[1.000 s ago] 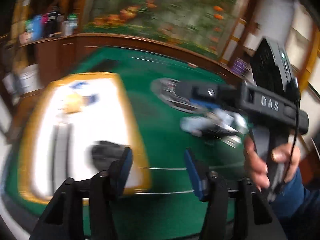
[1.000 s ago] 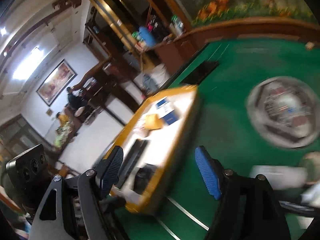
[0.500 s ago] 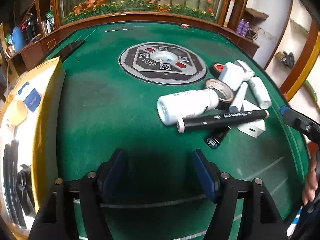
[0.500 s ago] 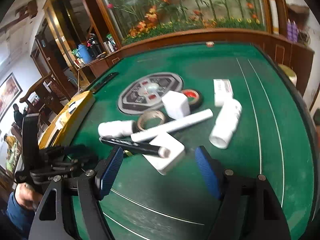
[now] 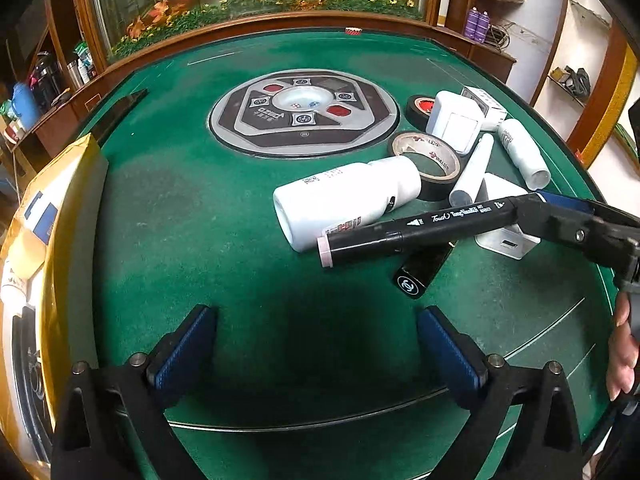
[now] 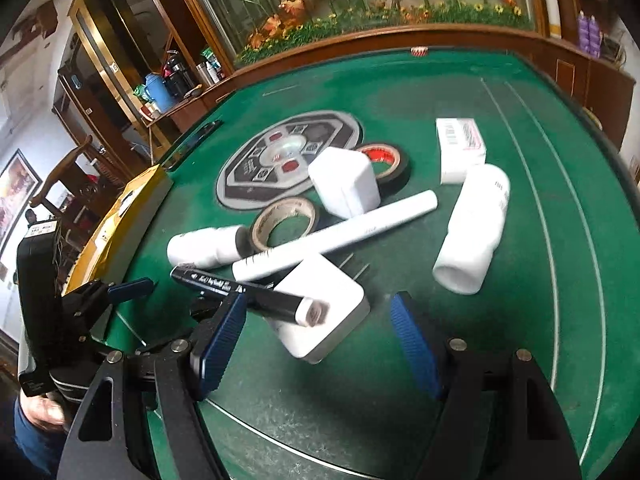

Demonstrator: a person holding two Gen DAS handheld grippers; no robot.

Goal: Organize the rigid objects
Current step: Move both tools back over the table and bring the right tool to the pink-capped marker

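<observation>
R tool (image 5: 560,210) has closed in on black marker (image 5: 412,232) end since 0.5 s ago, wide, marker axis crosswise; L tool (image 5: 316,344) wide, empty, farther.

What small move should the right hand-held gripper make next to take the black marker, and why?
Probably shift the right hand-held gripper a little toward its own left, then close. Its jaws stand wide open, and the black marker runs past the left finger, so only its pale end lies between them, over the white adapter. Centring the barrel first should give a firmer grip.
</observation>
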